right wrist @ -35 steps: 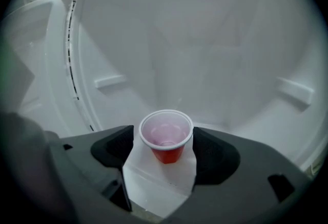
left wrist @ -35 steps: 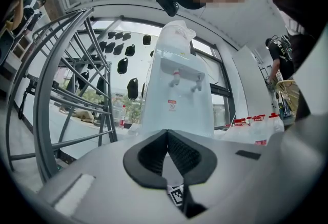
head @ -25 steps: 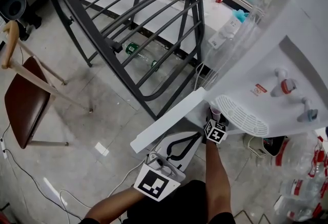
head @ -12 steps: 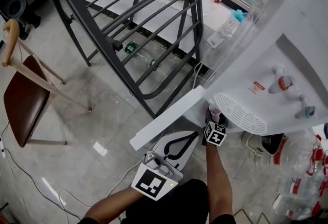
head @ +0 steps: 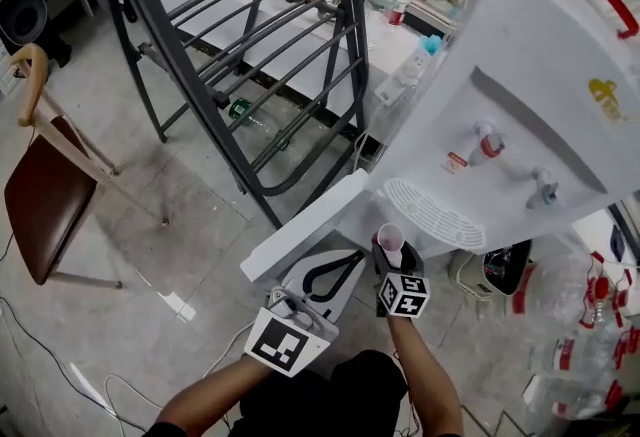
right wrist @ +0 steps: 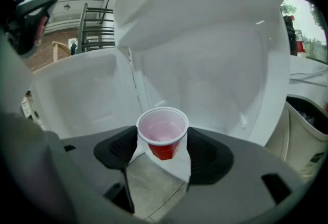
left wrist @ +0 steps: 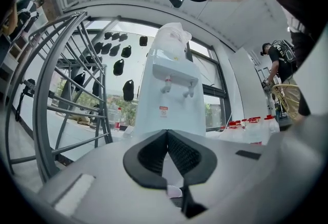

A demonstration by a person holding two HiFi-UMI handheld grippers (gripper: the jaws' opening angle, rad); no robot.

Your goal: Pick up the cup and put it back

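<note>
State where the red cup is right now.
In the head view, the red cup stands upright between the jaws of the right gripper, right of centre, close beside the drip tray of the white water dispenser.

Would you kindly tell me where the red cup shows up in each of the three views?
Head view: the red cup sits lower centre, held by the right gripper, just below the water dispenser.
Left gripper view: only a pale rim shows, low behind the shut left gripper; probably the cup.
Right gripper view: dead centre, pinched between both pads.
Shared landmark: the white water dispenser with its two taps, which also stands centre in the left gripper view.
</note>
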